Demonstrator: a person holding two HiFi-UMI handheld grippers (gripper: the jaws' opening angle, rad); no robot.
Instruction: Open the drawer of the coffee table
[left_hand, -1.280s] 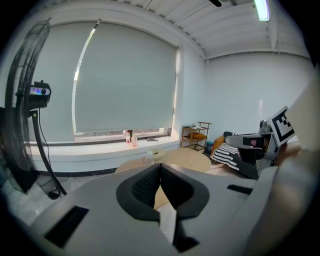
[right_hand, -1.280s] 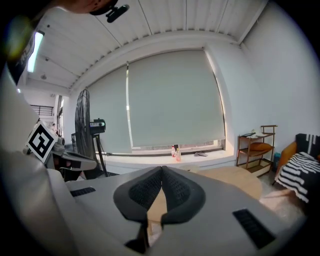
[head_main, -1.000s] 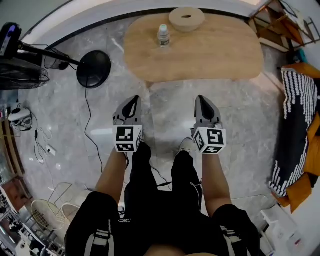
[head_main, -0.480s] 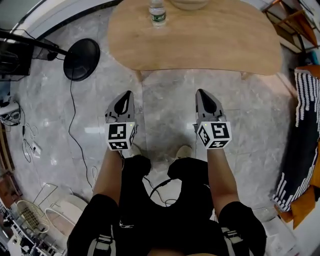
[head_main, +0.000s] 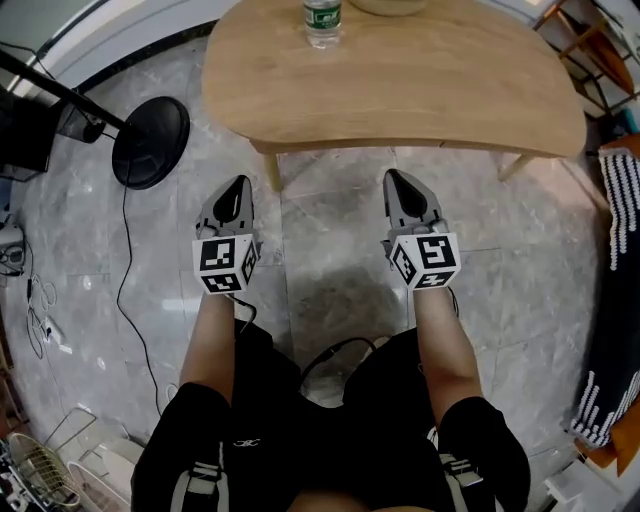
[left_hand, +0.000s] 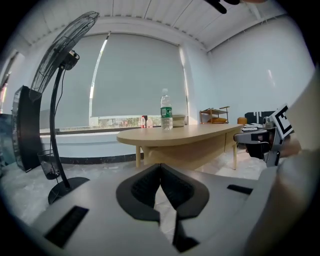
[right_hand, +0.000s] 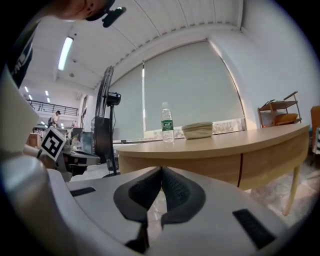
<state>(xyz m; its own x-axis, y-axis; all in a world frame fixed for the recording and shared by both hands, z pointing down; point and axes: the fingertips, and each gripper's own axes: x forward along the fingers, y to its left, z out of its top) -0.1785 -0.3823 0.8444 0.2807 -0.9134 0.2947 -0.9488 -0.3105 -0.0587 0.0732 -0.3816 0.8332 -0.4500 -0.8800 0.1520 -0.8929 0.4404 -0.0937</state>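
The coffee table (head_main: 400, 90) has a light wooden oval top and fills the top of the head view. My left gripper (head_main: 236, 183) and right gripper (head_main: 392, 176) are held side by side over the marble floor, a little short of the table's near edge. Both point at it, shut and empty. In the left gripper view the shut jaws (left_hand: 160, 167) sit below the table (left_hand: 185, 135). In the right gripper view the shut jaws (right_hand: 161, 170) face the table's wooden apron (right_hand: 200, 167), which has a dark vertical seam at its right. No handle shows.
A water bottle (head_main: 322, 22) and a round stack (right_hand: 197, 130) stand on the tabletop. A standing fan with a black round base (head_main: 150, 142) is at the left, its cable (head_main: 125, 270) trailing over the floor. A striped cloth (head_main: 625, 200) lies at the right.
Both grippers have sunk toward the floor with the person crouching. The table now looks larger and nearer in the head view. Both jaws stayed shut.
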